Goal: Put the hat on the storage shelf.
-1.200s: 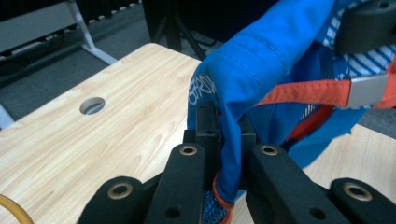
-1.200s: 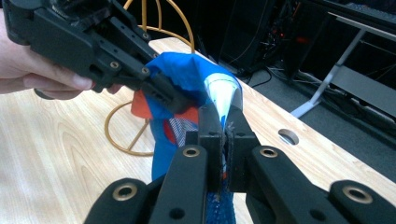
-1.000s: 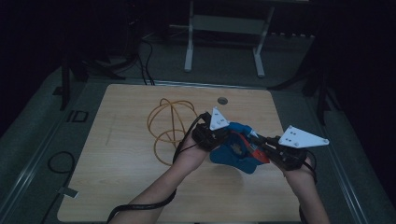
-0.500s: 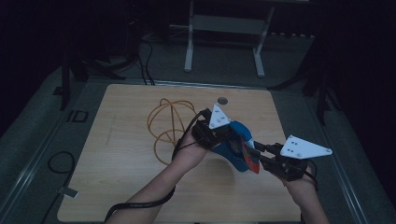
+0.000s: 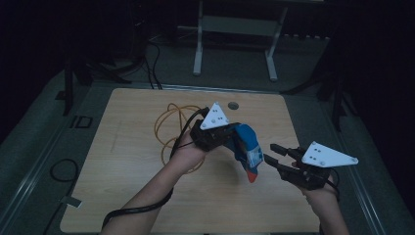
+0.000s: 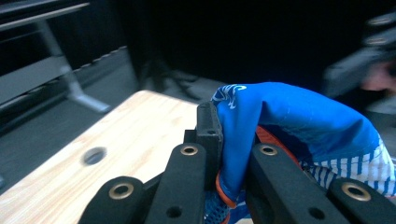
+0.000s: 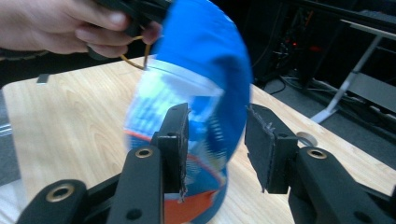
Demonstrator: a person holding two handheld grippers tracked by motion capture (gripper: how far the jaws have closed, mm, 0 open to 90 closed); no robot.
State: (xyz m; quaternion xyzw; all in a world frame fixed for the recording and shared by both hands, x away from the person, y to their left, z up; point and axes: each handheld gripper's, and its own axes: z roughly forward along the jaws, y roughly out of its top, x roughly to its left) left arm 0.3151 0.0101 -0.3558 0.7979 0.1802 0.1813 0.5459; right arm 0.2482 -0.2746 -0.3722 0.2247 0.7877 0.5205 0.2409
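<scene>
Two claws in my feed: the left gripper point(image 5: 230, 138) stayed clenched on the blue packet point(image 5: 247, 147), which hung lifted above the wooden table point(image 5: 122, 161), while the right gripper point(image 5: 274, 154), its jaws just opened, stood released just beside the packet's lower end, the orange cord point(image 5: 164, 125) lying behind the left claw.

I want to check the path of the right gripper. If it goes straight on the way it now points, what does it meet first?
Most likely the blue cloth hanging from the left gripper. The right gripper stands open, its jaws having just been opening, and the cloth lies right ahead of them; exact depth is unclear.
</scene>
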